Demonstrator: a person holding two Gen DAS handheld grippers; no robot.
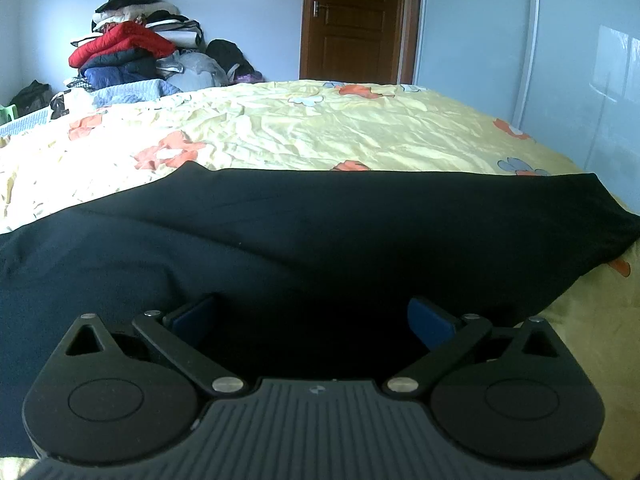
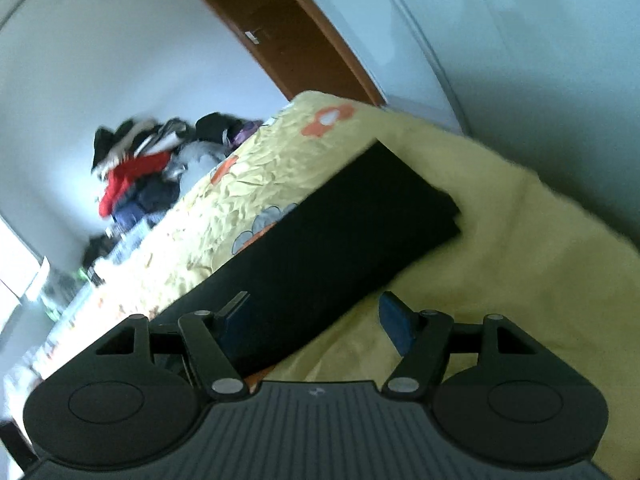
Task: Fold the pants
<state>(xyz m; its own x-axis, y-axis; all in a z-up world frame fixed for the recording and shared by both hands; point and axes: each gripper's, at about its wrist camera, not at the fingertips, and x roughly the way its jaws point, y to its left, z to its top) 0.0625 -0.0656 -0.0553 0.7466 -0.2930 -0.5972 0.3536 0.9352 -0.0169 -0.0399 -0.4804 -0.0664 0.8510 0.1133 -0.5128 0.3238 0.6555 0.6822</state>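
Black pants lie flat across the near part of a bed with a yellow flowered sheet. My left gripper is open just above the pants, its blue pads wide apart with nothing between them. In the right wrist view the pants show as a folded black band that ends in a stacked edge at the upper right. My right gripper is open and tilted over the near edge of the pants, its left pad above the cloth and its right pad above the sheet.
A heap of clothes with a red jacket is piled at the far left of the bed. A brown door and a pale wardrobe stand behind the bed. The bed's right edge drops off near the pants' end.
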